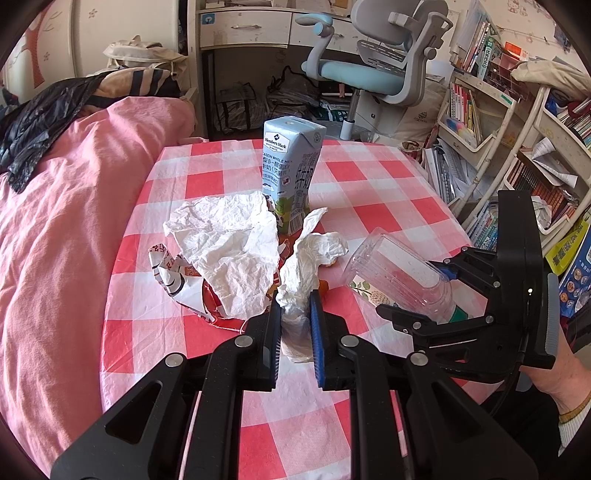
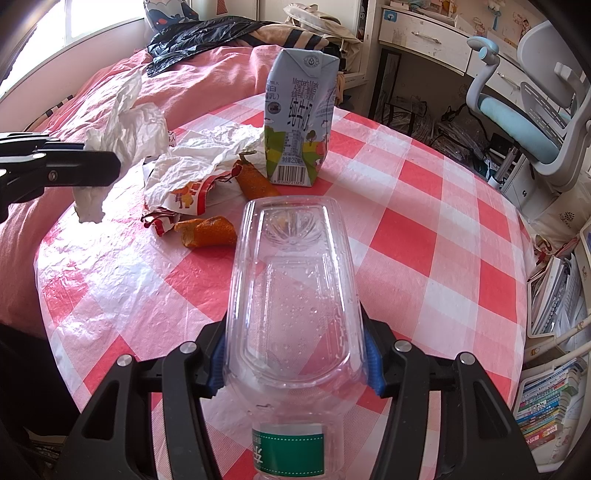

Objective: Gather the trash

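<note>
Holding trash in both claws: left claw (image 1: 295, 328) pinched on crumpled tissue (image 1: 310, 258), right claw (image 2: 295, 363) clamped on empty clear bottle (image 2: 291, 288), both lifted above desk (image 2: 424, 229). Milk carton (image 2: 301, 118), wrapper (image 2: 188, 177), orange peels (image 2: 207, 230) remain. Next: drop both w/ a bin, none visible.

Setting: home, child's bedroom/study. Evidence: bed w/ pink duvet (image 1: 55, 221) along left side, dark jacket (image 1: 33, 122) dumped on it; grey-blue ergonomic chair (image 1: 373, 70) in front of white drawers (image 1: 243, 27); white bookshelves (image 1: 491, 122) at right, crammed w/ books & papers; cartoon stickers on walls; round desk w/ red-white check cloth (image 1: 369, 177).
</note>
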{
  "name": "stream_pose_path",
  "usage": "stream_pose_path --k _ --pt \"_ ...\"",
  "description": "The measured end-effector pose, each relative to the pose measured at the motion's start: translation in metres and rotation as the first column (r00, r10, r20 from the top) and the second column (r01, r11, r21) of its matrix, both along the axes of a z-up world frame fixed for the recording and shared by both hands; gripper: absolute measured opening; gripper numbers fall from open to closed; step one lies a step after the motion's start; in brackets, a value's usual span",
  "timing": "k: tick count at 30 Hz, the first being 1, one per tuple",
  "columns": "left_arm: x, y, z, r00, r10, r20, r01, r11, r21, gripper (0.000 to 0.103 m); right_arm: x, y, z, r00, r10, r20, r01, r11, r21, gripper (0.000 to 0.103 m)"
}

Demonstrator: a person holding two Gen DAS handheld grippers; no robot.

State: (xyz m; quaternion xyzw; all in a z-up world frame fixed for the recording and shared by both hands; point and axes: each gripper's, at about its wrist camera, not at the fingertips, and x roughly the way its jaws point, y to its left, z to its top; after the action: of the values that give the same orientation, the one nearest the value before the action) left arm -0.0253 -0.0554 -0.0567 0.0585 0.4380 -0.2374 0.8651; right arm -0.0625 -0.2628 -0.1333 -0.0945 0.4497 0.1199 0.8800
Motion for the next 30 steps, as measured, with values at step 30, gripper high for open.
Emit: stream_pose_path --k 30 --pt "-0.0004 0.0002 0.0028 1.000 0.001 0.003 -0.001 1.000 -0.001 0.013 -0.0003 0.0003 -0.0003 1.000 0.001 0.003 -0.001 1.000 -0.002 0.056"
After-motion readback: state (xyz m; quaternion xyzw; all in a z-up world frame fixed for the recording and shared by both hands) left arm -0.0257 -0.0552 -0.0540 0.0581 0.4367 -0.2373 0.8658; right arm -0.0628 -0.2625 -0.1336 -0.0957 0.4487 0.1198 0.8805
